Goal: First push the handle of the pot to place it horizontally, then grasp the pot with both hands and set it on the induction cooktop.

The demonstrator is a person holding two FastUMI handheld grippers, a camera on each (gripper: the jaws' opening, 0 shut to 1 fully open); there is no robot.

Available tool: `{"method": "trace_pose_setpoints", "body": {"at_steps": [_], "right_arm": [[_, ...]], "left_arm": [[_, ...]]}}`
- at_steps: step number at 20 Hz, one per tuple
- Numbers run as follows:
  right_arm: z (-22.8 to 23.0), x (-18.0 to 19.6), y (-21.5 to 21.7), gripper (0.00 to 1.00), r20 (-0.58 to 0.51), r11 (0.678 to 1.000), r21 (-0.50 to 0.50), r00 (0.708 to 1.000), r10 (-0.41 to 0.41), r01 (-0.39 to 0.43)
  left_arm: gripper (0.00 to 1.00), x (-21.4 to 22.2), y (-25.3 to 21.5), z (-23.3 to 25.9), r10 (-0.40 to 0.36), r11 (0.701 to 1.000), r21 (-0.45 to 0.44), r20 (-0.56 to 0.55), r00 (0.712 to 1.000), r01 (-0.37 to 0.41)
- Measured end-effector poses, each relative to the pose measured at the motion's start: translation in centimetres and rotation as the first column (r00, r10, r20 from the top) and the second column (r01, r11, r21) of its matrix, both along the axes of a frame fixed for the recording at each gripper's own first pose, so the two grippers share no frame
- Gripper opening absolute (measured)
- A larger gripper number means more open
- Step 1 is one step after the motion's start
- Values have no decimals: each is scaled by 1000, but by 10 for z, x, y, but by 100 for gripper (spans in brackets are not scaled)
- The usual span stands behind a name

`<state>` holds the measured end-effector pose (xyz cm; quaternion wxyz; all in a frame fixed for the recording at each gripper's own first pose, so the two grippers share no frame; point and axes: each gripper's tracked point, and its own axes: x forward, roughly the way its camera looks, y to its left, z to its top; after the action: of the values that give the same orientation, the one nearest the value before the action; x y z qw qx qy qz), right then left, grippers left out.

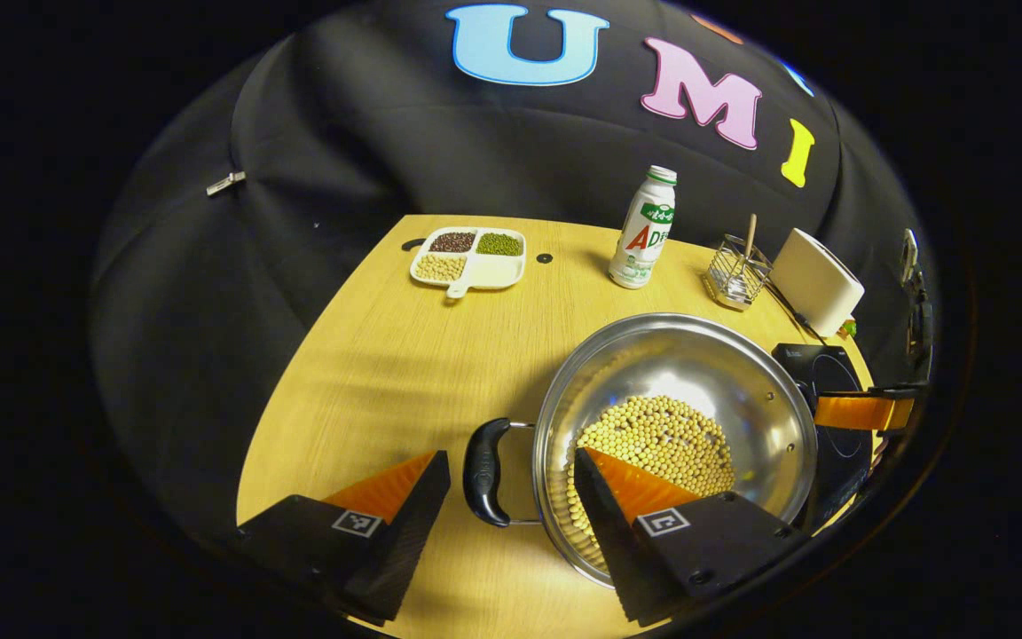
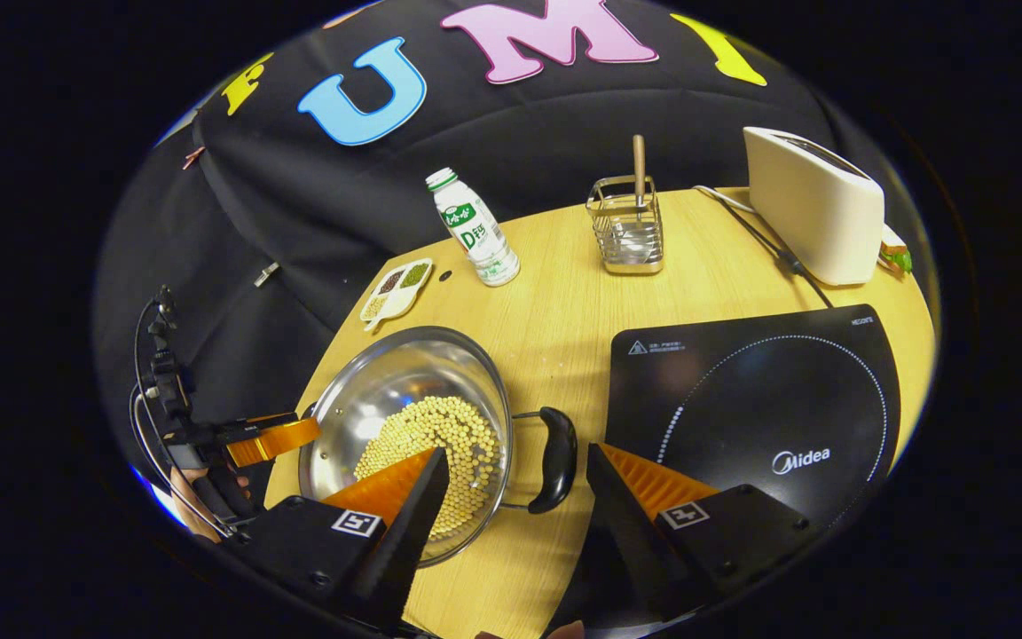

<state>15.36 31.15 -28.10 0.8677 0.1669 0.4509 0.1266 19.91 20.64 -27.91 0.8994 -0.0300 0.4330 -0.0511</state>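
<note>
A steel pot (image 1: 742, 364) holding soybeans stands on the wooden table, with a black loop handle on each side. In the left gripper view my left gripper (image 1: 511, 457) is open, and one handle (image 1: 484, 470) lies between its fingers, touching neither. My right finger there overlaps the pot's rim. In the right gripper view the pot (image 2: 387, 373) is at lower left, and my right gripper (image 2: 518, 451) is open astride the other handle (image 2: 555, 457). The black induction cooktop (image 2: 759, 399) lies just right of the pot. Each view also shows the other gripper at the pot's far side (image 1: 866, 410) (image 2: 271, 439).
At the table's back stand a white divided tray of beans (image 1: 468, 257), a white drink bottle (image 1: 644, 232), a wire utensil holder (image 2: 626, 226) and a white toaster (image 2: 808, 209) whose cord runs along the cooktop's far side. A hand holds the left gripper (image 2: 200, 497).
</note>
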Motion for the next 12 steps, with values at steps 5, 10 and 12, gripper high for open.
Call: {"method": "trace_pose_setpoints", "body": {"at_steps": [5,10,12], "right_arm": [[-16,15,11,95,-49,999,6,998,-34,34],[-30,30,13,90,-54,994,-97,997,-53,48],[-38,35,16,89,-44,988,-146,998,-51,44]], "left_arm": [[80,6,-2,-14,11,1000,-11,-27,1000,-11],[73,11,2,-27,20,1000,8,-49,999,-20],[73,11,8,-31,29,1000,8,-56,998,-28]]}}
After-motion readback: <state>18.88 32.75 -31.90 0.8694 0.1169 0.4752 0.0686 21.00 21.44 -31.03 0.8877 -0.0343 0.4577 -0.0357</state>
